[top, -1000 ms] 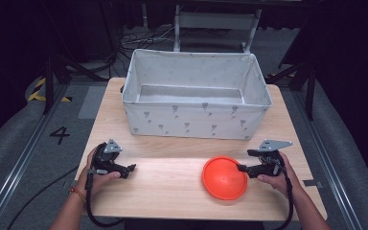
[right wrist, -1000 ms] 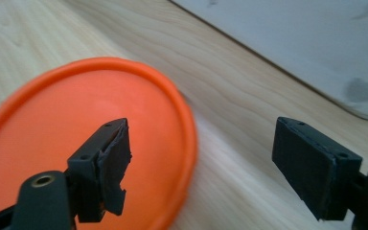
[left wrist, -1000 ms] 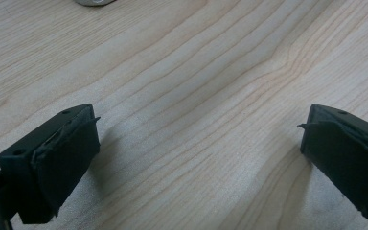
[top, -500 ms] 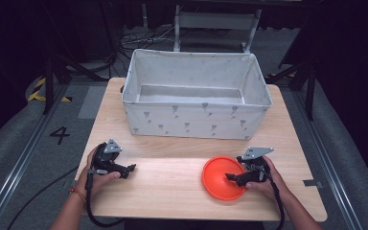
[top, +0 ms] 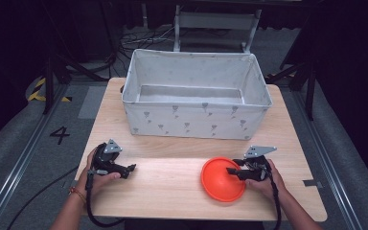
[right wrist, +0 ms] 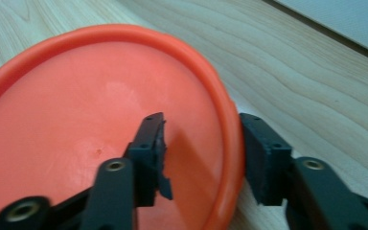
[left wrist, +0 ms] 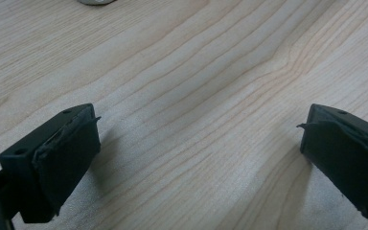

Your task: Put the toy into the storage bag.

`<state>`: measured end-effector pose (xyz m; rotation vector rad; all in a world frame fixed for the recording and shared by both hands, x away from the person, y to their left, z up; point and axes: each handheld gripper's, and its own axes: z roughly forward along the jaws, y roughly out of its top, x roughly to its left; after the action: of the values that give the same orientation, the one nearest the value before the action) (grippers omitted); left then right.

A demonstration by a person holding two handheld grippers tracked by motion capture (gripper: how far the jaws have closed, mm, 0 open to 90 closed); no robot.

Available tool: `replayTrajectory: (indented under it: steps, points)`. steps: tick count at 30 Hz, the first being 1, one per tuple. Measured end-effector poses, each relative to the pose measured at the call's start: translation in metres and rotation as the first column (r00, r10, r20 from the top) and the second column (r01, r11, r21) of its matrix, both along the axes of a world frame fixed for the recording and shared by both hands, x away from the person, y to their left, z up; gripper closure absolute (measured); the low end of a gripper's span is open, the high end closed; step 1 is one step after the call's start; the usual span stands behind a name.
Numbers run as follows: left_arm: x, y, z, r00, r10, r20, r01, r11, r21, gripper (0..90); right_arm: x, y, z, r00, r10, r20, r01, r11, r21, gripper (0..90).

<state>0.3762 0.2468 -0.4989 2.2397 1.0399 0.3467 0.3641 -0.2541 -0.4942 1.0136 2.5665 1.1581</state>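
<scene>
An orange plastic plate [top: 220, 184] [right wrist: 76, 96] lies on the wooden table [top: 172, 191] at the front right. My right gripper [top: 232, 172] [right wrist: 203, 125] straddles the plate's right rim. One jaw is over the plate's inside and the other is against the outside of the rim. The jaws are open, with a gap left on the inner side. My left gripper [top: 130, 168] [left wrist: 199, 129] rests at the front left, wide open over bare wood with nothing between its jaws.
A large white fabric bin [top: 191, 120] with small grey prints stands across the back half of the table, nothing in it. Bare wood lies between the two grippers. Dark floor, cables and a metal frame surround the table.
My right gripper has moved left from beside the plate until its jaws straddle the plate's right rim. The left gripper and the plate have stayed put.
</scene>
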Motion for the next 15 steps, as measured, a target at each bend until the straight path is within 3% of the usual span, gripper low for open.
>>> replayTrajectory:
  steps: [8, 13, 15]
  points:
    - [-0.001, 0.000, 0.000, 1.0000, 0.006, 0.002, -0.006, 1.0000, 0.002, 0.4, -0.002, -0.005, 0.018, 0.9985, 0.023, 0.050, -0.024, 0.999, 0.022, 74.4]
    - [-0.001, 0.000, 0.000, 1.0000, 0.006, 0.003, -0.006, 1.0000, 0.003, 0.4, -0.008, -0.010, 0.037, 0.9938, 0.064, 0.091, -0.074, 0.992, 0.104, 81.1]
    - [-0.001, 0.000, 0.000, 1.0000, 0.006, 0.001, -0.006, 1.0000, 0.003, 0.4, -0.010, -0.010, 0.043, 0.9913, 0.075, 0.108, -0.088, 0.989, 0.116, 81.9]
